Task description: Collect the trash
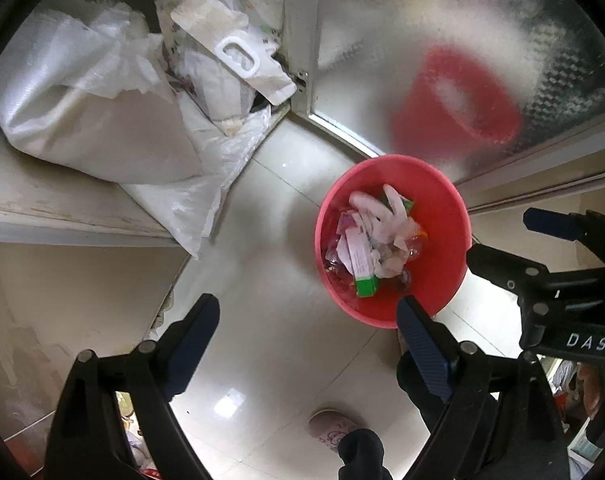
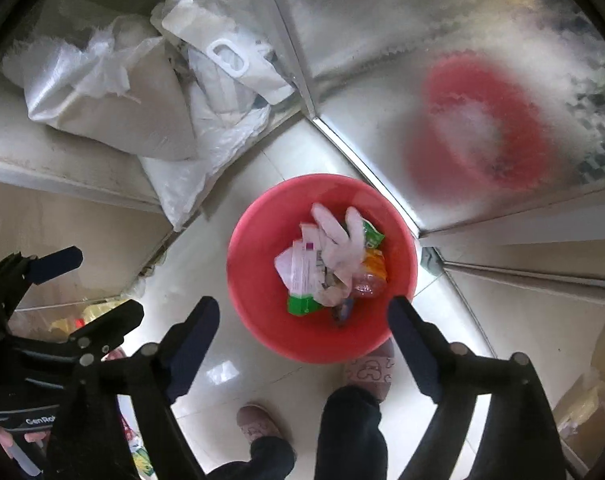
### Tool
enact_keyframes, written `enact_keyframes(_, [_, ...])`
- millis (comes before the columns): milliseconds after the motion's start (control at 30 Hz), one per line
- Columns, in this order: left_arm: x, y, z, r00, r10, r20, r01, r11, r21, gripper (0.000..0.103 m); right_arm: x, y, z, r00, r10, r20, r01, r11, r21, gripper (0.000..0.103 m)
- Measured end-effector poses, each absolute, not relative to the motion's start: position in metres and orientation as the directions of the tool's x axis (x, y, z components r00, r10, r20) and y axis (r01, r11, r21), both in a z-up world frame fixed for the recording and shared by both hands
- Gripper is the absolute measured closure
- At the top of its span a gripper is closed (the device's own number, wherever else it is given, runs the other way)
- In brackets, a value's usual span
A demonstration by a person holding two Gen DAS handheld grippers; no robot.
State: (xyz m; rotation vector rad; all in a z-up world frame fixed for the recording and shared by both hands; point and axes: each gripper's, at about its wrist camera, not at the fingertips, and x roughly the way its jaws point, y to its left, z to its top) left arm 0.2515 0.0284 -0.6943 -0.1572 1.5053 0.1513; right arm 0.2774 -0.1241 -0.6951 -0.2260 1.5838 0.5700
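A red plastic basin [image 1: 442,216] [image 2: 258,264] stands on the pale tiled floor and holds a heap of trash [image 1: 376,240] [image 2: 334,264]: crumpled white tissue, paper slips, green and orange wrappers. My left gripper [image 1: 306,320] is open and empty, held above the floor just left of the basin. My right gripper [image 2: 302,320] is open and empty, held above the basin's near rim. Each gripper also shows in the other's view, the right one [image 1: 502,236] at the right edge, the left one [image 2: 98,288] at the left edge, both open.
White woven sacks and plastic bags [image 1: 102,92] [image 2: 114,92] lie piled on a raised ledge at the upper left. A frosted glass door [image 1: 462,60] [image 2: 442,60] behind the basin mirrors it in red. The person's slippered feet [image 2: 366,368] stand just below the basin.
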Motion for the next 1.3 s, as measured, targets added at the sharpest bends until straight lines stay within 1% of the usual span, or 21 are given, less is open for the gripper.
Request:
enact_keyframes(100, [0.245,0.028,-0.667,0.088,0.004,-0.996,-0.195,0.981,-0.013,0.015,0.271,-0.125,-0.665,-0.055,0.19,-0.98,-0.487,0.852,0.193,0.017])
enact_keyframes(200, [0.232,0.025,-0.62,0.135,0.004,-0.991,-0.189,0.982,-0.021,0.015,0.257,-0.129,-0.611,0.039,0.193,-0.98,-0.486,0.861,0.15,0.015])
enact_keyframes(267, [0.218,0.023,-0.574,0.175,0.0,-0.985,-0.19,0.981,-0.034,0.015,0.244,-0.138,-0.564,0.093,0.211,-0.973,-0.457,0.877,0.146,0.004])
enact_keyframes(300, [0.213,0.022,-0.56,0.189,-0.004,-0.982,-0.191,0.981,-0.041,0.015,0.239,-0.142,-0.547,0.11,0.219,-0.97,-0.446,0.883,0.148,0.003])
enact_keyframes(367, [0.195,0.018,-0.508,0.242,-0.015,-0.97,-0.18,0.982,-0.06,0.015,0.225,-0.149,-0.503,0.159,0.225,-0.961,-0.427,0.894,0.138,0.002])
enact_keyframes(500, [0.169,0.011,-0.426,0.339,-0.023,-0.94,-0.14,0.987,-0.075,0.015,0.195,-0.161,-0.41,0.263,0.241,-0.934,-0.397,0.909,0.123,0.001])
enact_keyframes(567, [0.152,0.004,-0.37,0.408,-0.031,-0.912,-0.106,0.991,-0.081,0.015,0.179,-0.166,-0.364,0.321,0.252,-0.913,-0.384,0.916,0.118,0.001])
enact_keyframes(600, [0.147,0.002,-0.353,0.43,-0.031,-0.902,-0.097,0.992,-0.08,0.015,0.169,-0.169,-0.334,0.359,0.255,-0.898,-0.376,0.92,0.111,0.001])
enact_keyframes(733, [0.119,-0.016,-0.248,0.556,-0.056,-0.829,-0.034,0.995,-0.091,0.015,0.138,-0.181,-0.232,0.48,0.265,-0.836,-0.345,0.934,0.098,0.001])
enact_keyframes(767, [0.111,-0.021,-0.218,0.589,-0.06,-0.806,-0.02,0.996,-0.089,0.015,0.128,-0.186,-0.199,0.516,0.266,-0.815,-0.335,0.937,0.093,0.001])
enact_keyframes(833, [0.098,-0.03,-0.172,0.639,-0.066,-0.766,-0.008,0.996,-0.092,0.015,0.114,-0.19,-0.151,0.574,0.255,-0.778,-0.322,0.944,0.073,0.001])
enact_keyframes(900, [0.083,-0.036,-0.121,0.701,-0.089,-0.708,0.012,0.994,-0.113,0.015,0.099,-0.199,-0.103,0.637,0.244,-0.731,-0.302,0.952,0.054,0.001])
enact_keyframes(1000, [0.07,-0.037,-0.076,0.748,-0.129,-0.651,0.041,0.988,-0.149,0.015,0.082,-0.216,-0.045,0.704,0.235,-0.67,-0.281,0.959,0.042,0.001])
enact_keyframes(1067, [0.063,-0.037,-0.05,0.772,-0.131,-0.622,0.034,0.986,-0.165,0.015,0.073,-0.23,-0.012,0.738,0.238,-0.632,-0.27,0.962,0.046,0.001])
enact_keyframes(1200, [0.055,-0.04,-0.029,0.783,-0.107,-0.612,0.021,0.989,-0.147,0.015,0.058,-0.247,0.016,0.78,0.222,-0.585,-0.26,0.965,0.02,0.0])
enact_keyframes(1300, [0.043,-0.048,-0.018,0.788,-0.087,-0.61,0.023,0.993,-0.113,0.015,0.051,-0.249,0.02,0.787,0.224,-0.576,-0.26,0.965,0.02,0.0])
